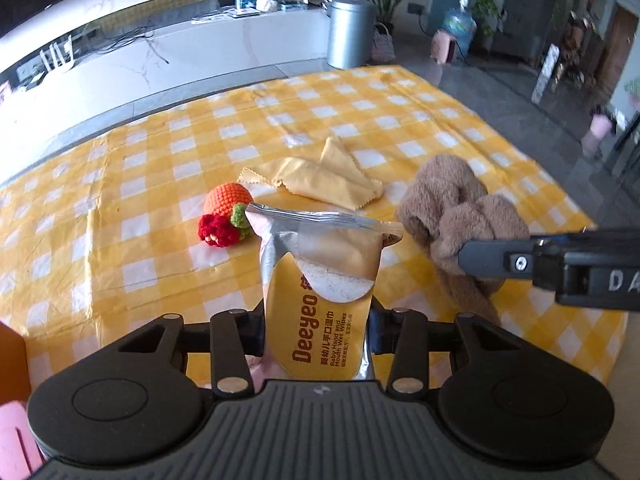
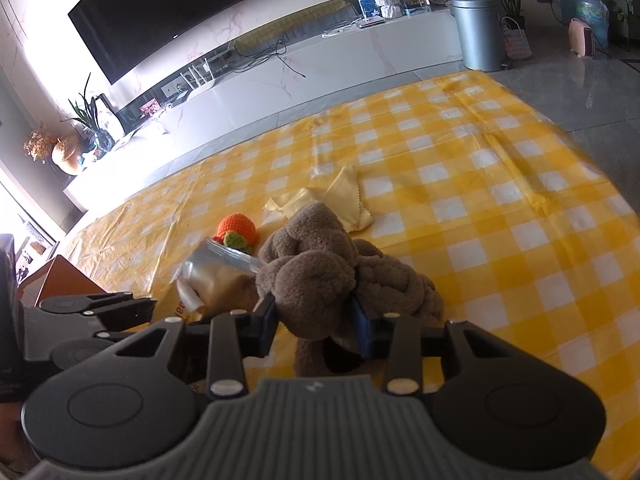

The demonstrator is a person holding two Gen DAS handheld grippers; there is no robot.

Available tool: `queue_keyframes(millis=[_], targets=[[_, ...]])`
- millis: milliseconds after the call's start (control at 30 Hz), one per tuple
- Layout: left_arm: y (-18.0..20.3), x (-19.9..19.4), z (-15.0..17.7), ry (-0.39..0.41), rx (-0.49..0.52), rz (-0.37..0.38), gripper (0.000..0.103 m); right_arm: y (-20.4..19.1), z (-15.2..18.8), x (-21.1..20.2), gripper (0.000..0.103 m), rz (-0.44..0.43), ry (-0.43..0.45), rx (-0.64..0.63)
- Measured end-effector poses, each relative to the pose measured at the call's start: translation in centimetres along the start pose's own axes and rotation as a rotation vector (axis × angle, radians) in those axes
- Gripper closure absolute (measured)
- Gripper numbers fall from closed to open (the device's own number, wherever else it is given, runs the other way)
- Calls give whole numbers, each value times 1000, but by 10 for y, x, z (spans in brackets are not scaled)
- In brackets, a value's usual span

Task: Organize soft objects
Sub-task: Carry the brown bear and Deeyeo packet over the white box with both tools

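Far left on the yellow checked tablecloth (image 1: 132,216): a crocheted orange (image 1: 227,199) with a red knitted bit (image 1: 216,231) touching it, light, squashy, easy to pinch anywhere. Just right of it, lifted off the cloth: a Deeyeo baby wet-wipes pack (image 1: 320,300), clamped at its lower end by the left gripper (image 1: 316,332), jaws closed against both sides. Soft foil pouch, probably slippery and floppy at the crimped top, with some weight from the damp wipes; best held low across the full body, as now, not by the loose flap. Behind, flat on the cloth: a folded yellow cleaning cloth (image 1: 320,180) with pinked edges, thin and limp, best taken at a fold or corner. Further right: a brown knotted plush (image 2: 320,264), bulky, very light, compressible; the knot gives the firmest hold. Right gripper (image 2: 316,312) closed on that knot, blue pads sunk into the pile, loose ends trailing to the tablecloth. Both tools held level, side by side, pointing across the table toward the TV cabinet (image 2: 320,60), left one close to the right one's left flank.
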State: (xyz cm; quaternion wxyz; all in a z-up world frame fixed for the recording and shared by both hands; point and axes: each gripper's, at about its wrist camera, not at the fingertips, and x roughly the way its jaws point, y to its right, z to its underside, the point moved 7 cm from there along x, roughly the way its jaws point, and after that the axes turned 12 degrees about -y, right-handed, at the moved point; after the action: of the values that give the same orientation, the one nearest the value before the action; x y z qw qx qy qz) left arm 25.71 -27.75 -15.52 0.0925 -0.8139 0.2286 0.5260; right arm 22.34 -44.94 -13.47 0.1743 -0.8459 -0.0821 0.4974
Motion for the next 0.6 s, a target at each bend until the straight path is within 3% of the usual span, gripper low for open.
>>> queue_keyframes(millis=[100, 267, 500, 600], targets=[[-7, -27, -9, 88, -127, 109, 54, 2, -1, -5, 72, -9, 19, 5], [-13, -73, -28, 170, -170, 125, 54, 2, -3, -12, 74, -19, 46, 16], [-35, -101, -32, 172, -260, 234, 54, -10, -9, -29, 77, -217, 102, 48], [-46, -112, -27, 167, -246, 177, 54, -24, -12, -39, 78, -292, 130, 30]])
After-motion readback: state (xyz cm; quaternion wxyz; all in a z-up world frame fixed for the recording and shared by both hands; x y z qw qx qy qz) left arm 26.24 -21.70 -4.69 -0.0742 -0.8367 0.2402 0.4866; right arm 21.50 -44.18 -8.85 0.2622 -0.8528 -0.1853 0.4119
